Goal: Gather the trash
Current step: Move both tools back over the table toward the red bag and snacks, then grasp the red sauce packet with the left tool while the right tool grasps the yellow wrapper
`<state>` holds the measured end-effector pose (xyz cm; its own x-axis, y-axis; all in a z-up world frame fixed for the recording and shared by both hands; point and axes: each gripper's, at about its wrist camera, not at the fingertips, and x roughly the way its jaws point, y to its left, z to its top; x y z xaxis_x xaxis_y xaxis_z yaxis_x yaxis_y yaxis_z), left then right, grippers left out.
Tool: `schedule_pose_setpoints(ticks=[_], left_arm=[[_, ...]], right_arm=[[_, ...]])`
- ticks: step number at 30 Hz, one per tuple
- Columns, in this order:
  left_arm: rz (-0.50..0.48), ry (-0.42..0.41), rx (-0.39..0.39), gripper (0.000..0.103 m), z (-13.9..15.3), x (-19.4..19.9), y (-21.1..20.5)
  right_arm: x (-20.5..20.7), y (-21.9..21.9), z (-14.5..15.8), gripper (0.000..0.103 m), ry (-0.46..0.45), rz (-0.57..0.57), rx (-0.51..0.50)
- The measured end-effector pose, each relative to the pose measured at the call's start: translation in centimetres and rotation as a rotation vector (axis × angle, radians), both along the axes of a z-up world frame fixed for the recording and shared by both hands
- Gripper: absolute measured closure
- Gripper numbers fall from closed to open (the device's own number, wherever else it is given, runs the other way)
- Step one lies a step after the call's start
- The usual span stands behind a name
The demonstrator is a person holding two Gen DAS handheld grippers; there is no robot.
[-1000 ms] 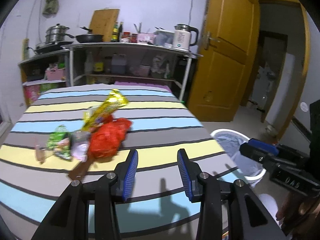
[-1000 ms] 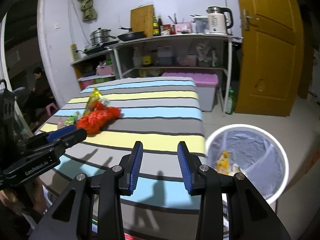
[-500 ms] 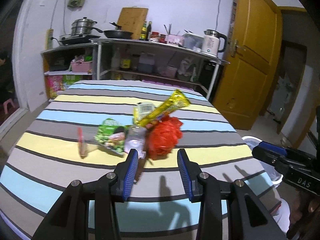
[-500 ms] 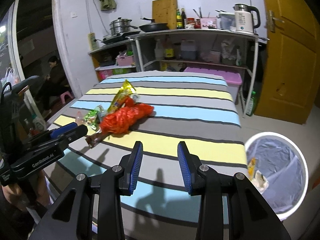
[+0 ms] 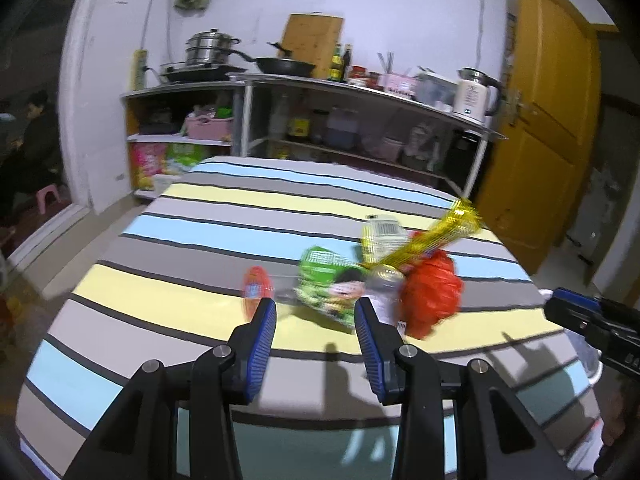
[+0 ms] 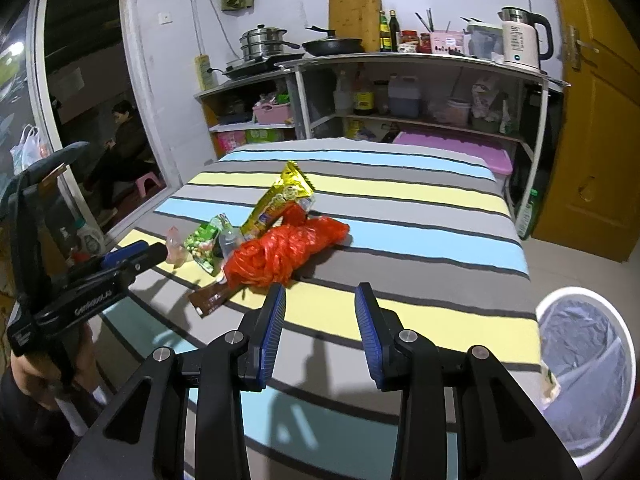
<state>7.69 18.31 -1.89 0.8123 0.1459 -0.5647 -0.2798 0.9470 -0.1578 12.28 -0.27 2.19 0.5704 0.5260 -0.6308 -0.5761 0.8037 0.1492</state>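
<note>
A heap of trash lies on the striped table [image 6: 420, 240]: a red plastic bag [image 6: 284, 252] [image 5: 430, 294], a gold snack wrapper [image 6: 280, 200] [image 5: 432, 236], a green snack packet [image 6: 204, 242] [image 5: 328, 280], a small pink packet [image 6: 174, 246] [image 5: 256, 284] and a brown wrapper [image 6: 210, 300]. My left gripper [image 5: 316, 316] is open and empty, just short of the green packet. My right gripper [image 6: 320, 308] is open and empty, in front of the red bag. A white trash bin [image 6: 588, 364] with a grey liner stands at the right of the table.
Metal shelves [image 6: 400, 92] with pots, bottles and a kettle [image 6: 520, 40] stand behind the table. A yellow door [image 6: 592, 120] is at the right. A person [image 6: 120, 136] sits beyond the doorway at the left. The left gripper's body [image 6: 92, 292] shows at the table's left edge.
Both grippers swung left, away from the bin and toward the trash heap. The left gripper came closer to the green packet. Both stayed open.
</note>
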Motion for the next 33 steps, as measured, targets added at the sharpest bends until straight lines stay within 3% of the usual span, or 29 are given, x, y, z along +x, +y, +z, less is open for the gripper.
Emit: schedule_pose_setpoints(ticks=[8, 12, 21, 25, 33], left_arm=[[0.029, 0.04, -0.007, 0.063, -1.1, 2.2, 2.8], [0.013, 0.073, -0.048, 0.063, -1.7, 3.4, 3.7], [0.022, 0.092, -0.102, 0.063, -2.2, 4.4, 4.7], [0.02, 0.098, -0.127, 0.077, -2.6, 4.5, 5.0], [0.008, 0.084, -0.123, 0.09, -2.5, 4.4, 4.7]], right_arm=[[1.4, 1.9, -0.4, 0.066, 0.008, 0.022, 0.011], [2.3, 2.8, -0.1, 0.055, -0.006, 0.034, 0.022], [4.4, 4.8, 1.2, 0.054, -0.065, 0.049, 0.02], [5.5, 5.6, 1.5, 0.054, -0.079, 0.056, 0.014], [7.1, 6.3, 0.4, 0.055, -0.009, 0.092, 0.001]])
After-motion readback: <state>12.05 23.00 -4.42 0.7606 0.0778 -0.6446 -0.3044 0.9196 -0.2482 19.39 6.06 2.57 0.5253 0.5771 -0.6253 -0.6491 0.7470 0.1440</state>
